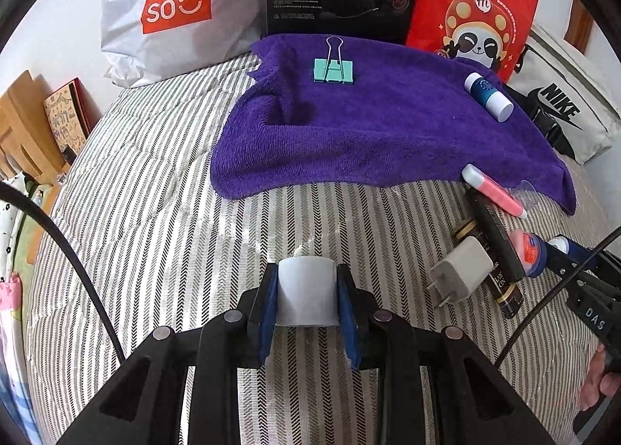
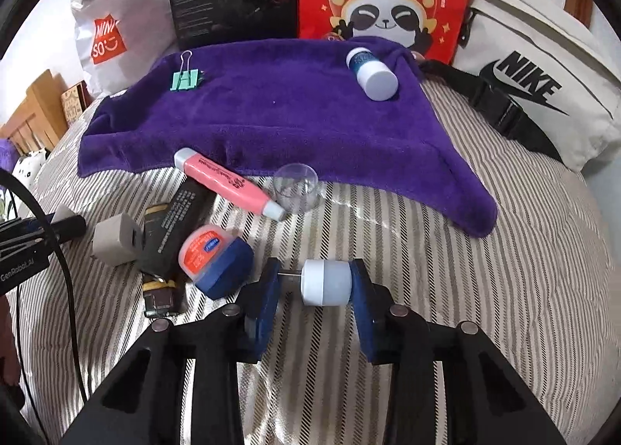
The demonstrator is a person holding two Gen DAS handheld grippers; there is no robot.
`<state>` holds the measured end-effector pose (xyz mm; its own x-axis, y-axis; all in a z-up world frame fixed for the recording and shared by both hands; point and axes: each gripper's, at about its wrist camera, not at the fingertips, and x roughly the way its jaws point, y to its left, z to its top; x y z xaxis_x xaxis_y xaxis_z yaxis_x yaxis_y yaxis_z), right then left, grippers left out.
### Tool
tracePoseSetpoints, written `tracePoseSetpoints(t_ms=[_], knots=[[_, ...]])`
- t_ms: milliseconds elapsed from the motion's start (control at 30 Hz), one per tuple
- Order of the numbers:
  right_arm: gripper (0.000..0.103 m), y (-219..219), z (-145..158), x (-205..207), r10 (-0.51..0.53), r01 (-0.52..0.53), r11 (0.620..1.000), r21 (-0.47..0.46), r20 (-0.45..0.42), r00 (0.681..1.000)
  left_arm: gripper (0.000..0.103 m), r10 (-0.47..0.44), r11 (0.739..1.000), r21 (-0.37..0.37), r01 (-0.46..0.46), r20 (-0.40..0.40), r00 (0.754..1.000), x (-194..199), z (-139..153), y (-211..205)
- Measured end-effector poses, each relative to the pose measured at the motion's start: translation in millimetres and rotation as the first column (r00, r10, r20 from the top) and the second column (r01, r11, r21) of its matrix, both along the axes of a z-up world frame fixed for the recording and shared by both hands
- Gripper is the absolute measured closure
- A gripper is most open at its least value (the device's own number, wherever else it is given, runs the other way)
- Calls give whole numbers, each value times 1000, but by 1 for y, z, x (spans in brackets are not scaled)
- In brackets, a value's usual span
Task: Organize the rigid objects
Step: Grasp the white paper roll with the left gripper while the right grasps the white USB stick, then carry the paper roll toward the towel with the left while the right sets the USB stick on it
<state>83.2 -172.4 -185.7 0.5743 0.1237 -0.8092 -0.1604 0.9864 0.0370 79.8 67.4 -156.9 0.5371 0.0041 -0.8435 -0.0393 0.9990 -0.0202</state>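
A teal metal binder clip [image 1: 333, 70] and a blue-labelled white plastic bottle [image 1: 488, 96] lie on the purple towel [image 1: 349, 134], while a pink tube [image 2: 227, 182], white charger plug [image 1: 460, 274] and red round tin [image 2: 203, 253] lie clustered on the striped bedcover [image 1: 155, 212].

Striped bed [image 1: 155, 212], purple towel [image 1: 368, 134], charger [image 1: 462, 270]

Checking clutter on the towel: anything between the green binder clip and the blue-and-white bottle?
No. Between the binder clip and the bottle the purple towel is bare; the right wrist view shows it best.
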Motion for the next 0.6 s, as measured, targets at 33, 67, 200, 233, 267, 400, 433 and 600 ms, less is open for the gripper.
tracePoseSetpoints(t_ms=[33, 67, 200, 233, 267, 400, 433, 600], knots=[[67, -2, 1, -1, -5, 5, 1000, 10, -5, 1000, 76, 0, 1000, -2, 0, 2, 1000, 0, 0, 1], [67, -5, 2, -1, -10, 10, 1000, 18, -6, 1000, 76, 0, 1000, -4, 0, 6, 1000, -1, 0, 1], [67, -9, 1, -4, -4, 4, 1000, -4, -18, 1000, 76, -6, 1000, -7, 6, 23, 1000, -4, 0, 1], [67, -10, 0, -5, -4, 4, 1000, -2, -23, 1000, 76, -9, 1000, -7, 9, 26, 1000, -4, 0, 1], [67, -11, 1, -5, -7, 7, 1000, 5, -23, 1000, 76, -11, 1000, -10, 12, 27, 1000, -5, 0, 1], [67, -19, 8, -8, -5, 7, 997, 71, -27, 1000, 76, -12, 1000, -19, 12, 20, 1000, -5, 1, 3], [67, -20, 9, -8, -5, 7, 997, 73, -25, 1000, 76, -12, 1000, -19, 12, 18, 1000, -5, 1, 3], [67, -33, 15, -8, -12, 15, 992, 125, -30, 999, 76, -4, 1000, -19, 4, 12, 1000, -9, 2, 3]])
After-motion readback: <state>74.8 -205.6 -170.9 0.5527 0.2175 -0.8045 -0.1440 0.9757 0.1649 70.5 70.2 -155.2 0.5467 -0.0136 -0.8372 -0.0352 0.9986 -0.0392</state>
